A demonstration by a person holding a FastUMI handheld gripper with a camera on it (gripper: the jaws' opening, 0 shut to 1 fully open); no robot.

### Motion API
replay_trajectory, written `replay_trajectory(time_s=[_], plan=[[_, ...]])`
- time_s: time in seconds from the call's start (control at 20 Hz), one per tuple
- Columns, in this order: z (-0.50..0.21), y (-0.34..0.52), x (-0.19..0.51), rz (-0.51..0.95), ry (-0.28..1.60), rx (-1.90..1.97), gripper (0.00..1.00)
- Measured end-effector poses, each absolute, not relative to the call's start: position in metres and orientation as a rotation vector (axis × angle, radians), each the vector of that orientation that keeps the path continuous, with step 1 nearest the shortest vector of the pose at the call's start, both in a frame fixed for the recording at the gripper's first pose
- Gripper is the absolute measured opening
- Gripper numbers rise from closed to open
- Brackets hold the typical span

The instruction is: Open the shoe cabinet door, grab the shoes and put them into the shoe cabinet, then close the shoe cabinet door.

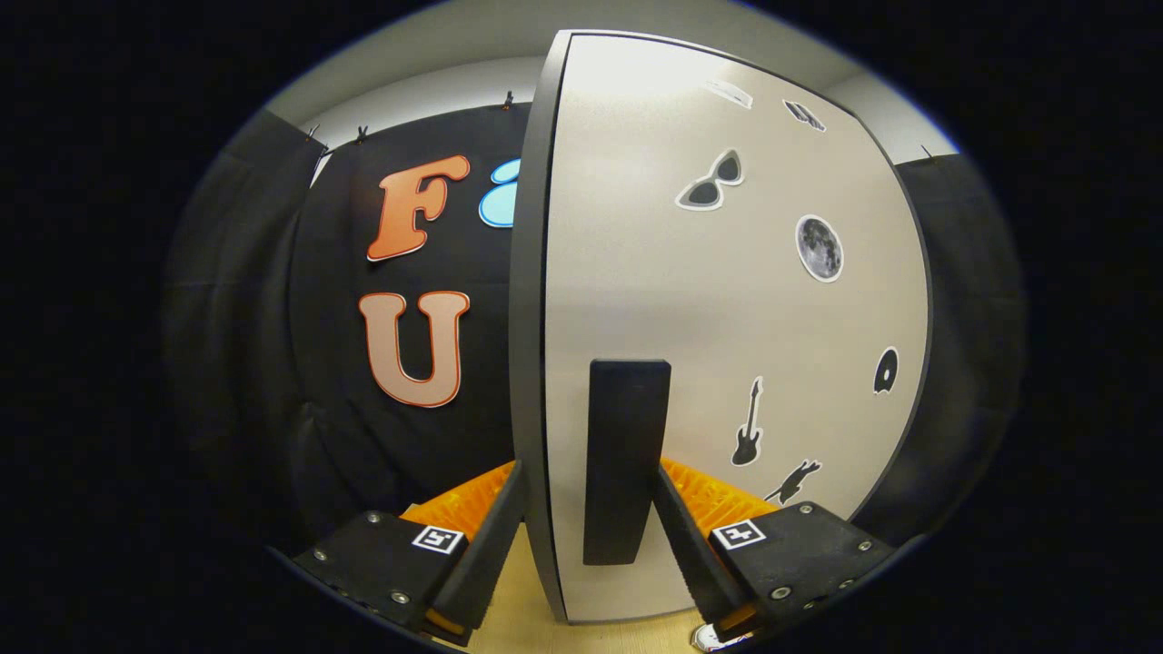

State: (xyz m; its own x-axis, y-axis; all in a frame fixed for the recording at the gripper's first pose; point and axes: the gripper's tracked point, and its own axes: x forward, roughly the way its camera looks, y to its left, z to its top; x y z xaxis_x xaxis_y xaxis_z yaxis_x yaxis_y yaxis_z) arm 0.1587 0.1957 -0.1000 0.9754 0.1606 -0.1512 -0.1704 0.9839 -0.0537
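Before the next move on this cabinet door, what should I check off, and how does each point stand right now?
1. Tongs straddle the cabinet door at its edge, one finger on each side: ok.
2. One finger sits right beside the black handle: ok.
3. Both fingers press firmly on the door: cannot tell.
4. How far the door stands open: cannot tell.
5. Shoes already inside the cabinet: cannot tell.
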Motion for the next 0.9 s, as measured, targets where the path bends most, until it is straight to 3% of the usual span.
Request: replay_trajectory(time_s=[0.2,0.25,0.55,0.9], plan=[[-0.1,0.182,0.162,0.138,0.137,-0.091,0.53],[-0.1,0.181,0.16,0.15,0.143,-0.067,0.39],[-0.099,0.18,0.151,0.174,0.144,-0.064,0.28],[-0.097,0.169,0.118,0.255,0.161,-0.046,0.28]])
